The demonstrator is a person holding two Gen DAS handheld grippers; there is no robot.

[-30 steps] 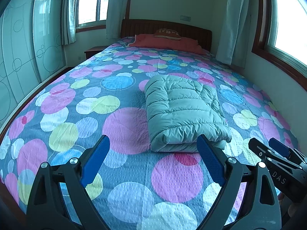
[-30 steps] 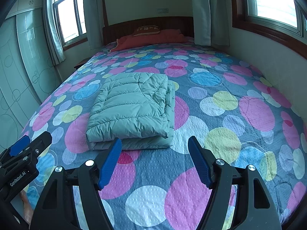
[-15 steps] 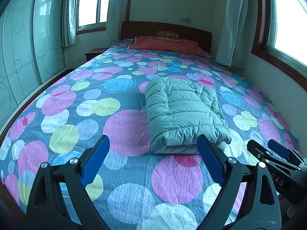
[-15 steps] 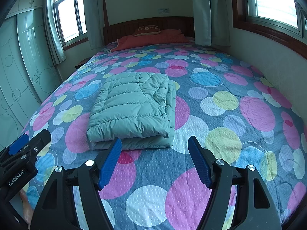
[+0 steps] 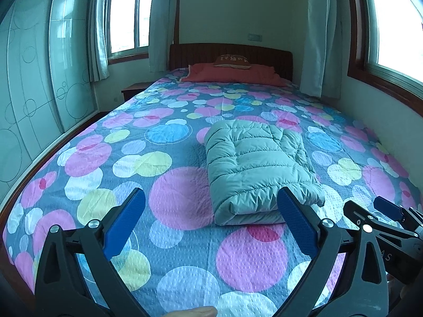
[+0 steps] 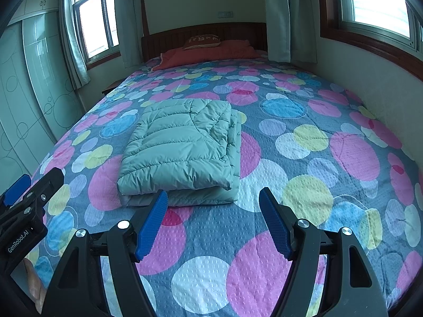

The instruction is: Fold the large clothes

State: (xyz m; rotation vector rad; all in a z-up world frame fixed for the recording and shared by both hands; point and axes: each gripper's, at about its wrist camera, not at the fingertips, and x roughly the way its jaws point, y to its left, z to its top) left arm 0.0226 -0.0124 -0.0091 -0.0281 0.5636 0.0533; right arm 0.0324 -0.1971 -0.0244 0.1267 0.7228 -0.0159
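Observation:
A pale green padded jacket (image 5: 253, 166) lies folded into a thick rectangle on the bed (image 5: 179, 195), its nearest fold facing both grippers. My left gripper (image 5: 210, 192) hovers short of that near edge, jaws opening wide with nothing between them. In the right wrist view the jacket (image 6: 182, 145) sits left of centre on the bed (image 6: 304, 158). My right gripper (image 6: 214, 192) is open and empty just in front of it. Each gripper shows at the edge of the other's view: the right gripper (image 5: 370, 214), the left gripper (image 6: 31, 185).
The spotted bedspread stretches back to a red pillow (image 5: 230, 75) and a dark headboard (image 5: 230, 52). A glass-fronted wardrobe (image 5: 31, 92) runs along the left, a nightstand (image 5: 132, 89) stands beside the bed, and a wall with a window closes the right side.
The left wrist view has tipped upward a little, so the jacket sits lower in the frame, and the left jaws have spread slightly wider. The right gripper and the jacket have not moved.

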